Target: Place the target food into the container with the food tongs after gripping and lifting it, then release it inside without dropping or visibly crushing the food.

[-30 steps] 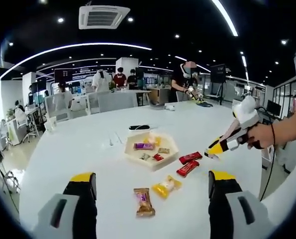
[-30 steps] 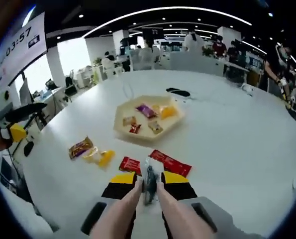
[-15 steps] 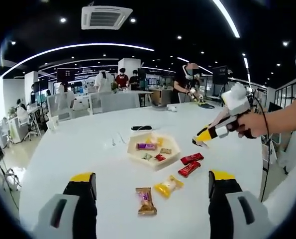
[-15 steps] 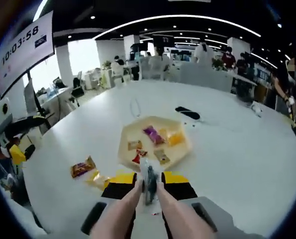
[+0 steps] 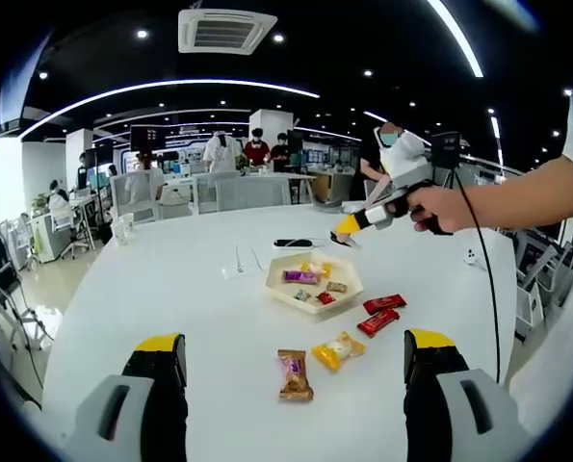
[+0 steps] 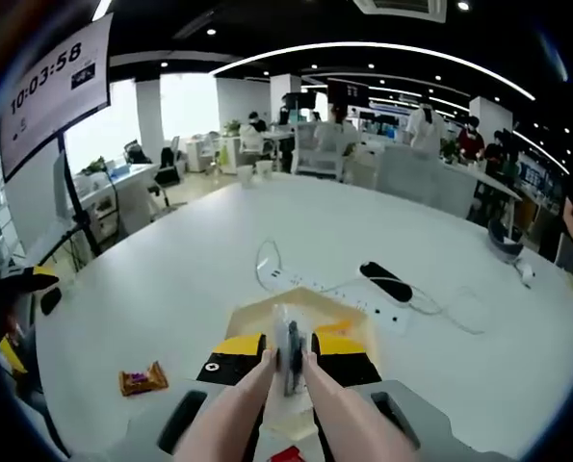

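Observation:
A beige hexagonal tray (image 5: 274,286) holds several wrapped snacks, among them a purple one (image 5: 300,276). Two red packets (image 5: 383,304) lie right of it, with a yellow packet (image 5: 336,350) and a brown packet (image 5: 295,375) nearer me. My left gripper (image 5: 295,342) stands open and low, short of the snacks. My right gripper (image 5: 348,225), in a person's hand, hangs above the tray's far side. In the right gripper view that gripper (image 6: 288,344) is shut on beige food tongs (image 6: 236,414). Something small and grey sits at their tips. The tray (image 6: 243,314) lies under the jaws.
A white power strip (image 6: 368,308) with its cable and a black object (image 6: 386,282) lie beyond the tray. The brown packet (image 6: 143,378) lies to the left in the right gripper view. People stand at desks far behind the round white table (image 5: 170,289).
The right gripper with the tongs has risen and moved from above the red packets to over the tray's far side. The left gripper stays open and low.

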